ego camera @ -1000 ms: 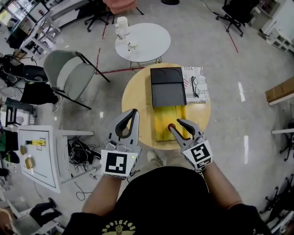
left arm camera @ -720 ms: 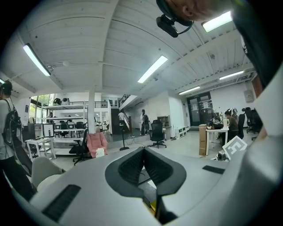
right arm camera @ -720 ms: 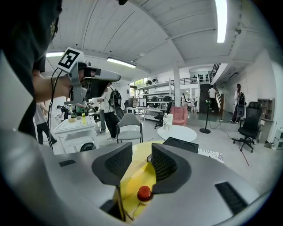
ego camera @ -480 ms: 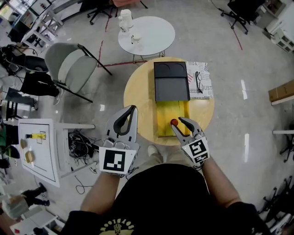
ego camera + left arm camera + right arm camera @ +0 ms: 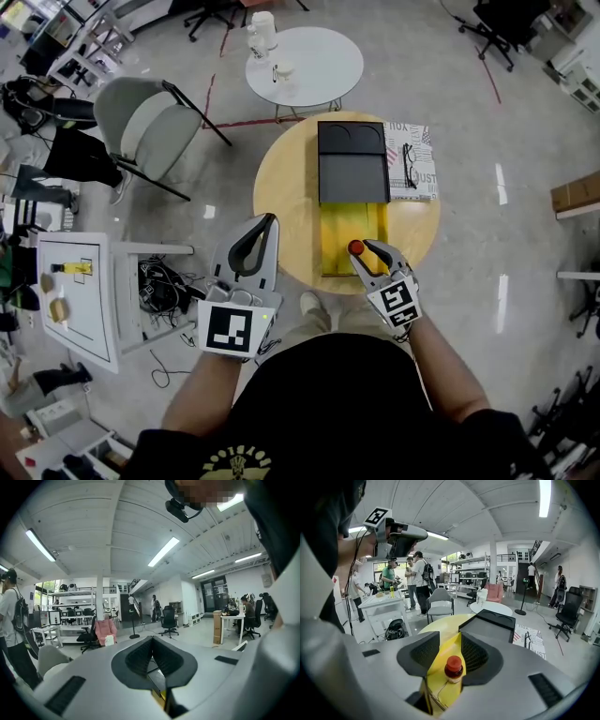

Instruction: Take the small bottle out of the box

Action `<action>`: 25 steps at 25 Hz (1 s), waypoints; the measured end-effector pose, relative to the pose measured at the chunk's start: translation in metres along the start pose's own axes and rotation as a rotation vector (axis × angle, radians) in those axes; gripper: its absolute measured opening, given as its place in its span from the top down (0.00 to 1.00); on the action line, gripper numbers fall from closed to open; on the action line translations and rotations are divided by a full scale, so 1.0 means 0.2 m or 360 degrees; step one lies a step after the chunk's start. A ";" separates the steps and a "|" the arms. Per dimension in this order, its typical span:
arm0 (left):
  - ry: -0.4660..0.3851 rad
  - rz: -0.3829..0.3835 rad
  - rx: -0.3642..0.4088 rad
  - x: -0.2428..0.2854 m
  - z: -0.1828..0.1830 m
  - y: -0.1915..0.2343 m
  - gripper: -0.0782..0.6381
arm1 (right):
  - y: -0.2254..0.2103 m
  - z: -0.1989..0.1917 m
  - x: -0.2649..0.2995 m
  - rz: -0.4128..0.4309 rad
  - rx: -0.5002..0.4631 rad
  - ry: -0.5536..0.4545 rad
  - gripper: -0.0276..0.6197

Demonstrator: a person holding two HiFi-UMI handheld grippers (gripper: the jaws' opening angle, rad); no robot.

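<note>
Two claws hang over the round desk's near edge: left claw, lower left, jaws together and empty; right claw, jaws just opening wide, around the red-capped small bottle upright in the yellow box, centre frame.

The person wears a black short-sleeved T-shirt with yellow print. The light grey left tool and right tool have dark ribbed pads, each with 1 black-and-white marker cube. The right jaws have just been opening, small bottle between them.
</note>
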State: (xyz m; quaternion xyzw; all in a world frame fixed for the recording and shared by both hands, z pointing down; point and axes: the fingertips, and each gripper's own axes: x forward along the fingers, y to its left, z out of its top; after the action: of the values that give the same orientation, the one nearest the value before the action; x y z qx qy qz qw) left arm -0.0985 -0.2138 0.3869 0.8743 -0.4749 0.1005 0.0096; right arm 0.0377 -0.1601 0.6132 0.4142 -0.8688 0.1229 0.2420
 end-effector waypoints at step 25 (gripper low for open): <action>0.0083 0.0057 0.0007 -0.05 -0.10 -0.03 0.87 | -0.02 -0.32 0.20 0.0101 -0.0075 0.0161 0.69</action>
State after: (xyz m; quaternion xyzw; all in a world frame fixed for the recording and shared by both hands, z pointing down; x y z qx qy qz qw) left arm -0.1017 -0.2003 0.4043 0.8627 -0.4898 0.1244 0.0182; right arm 0.0390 -0.1624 0.6886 0.3740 -0.8707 0.1310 0.2914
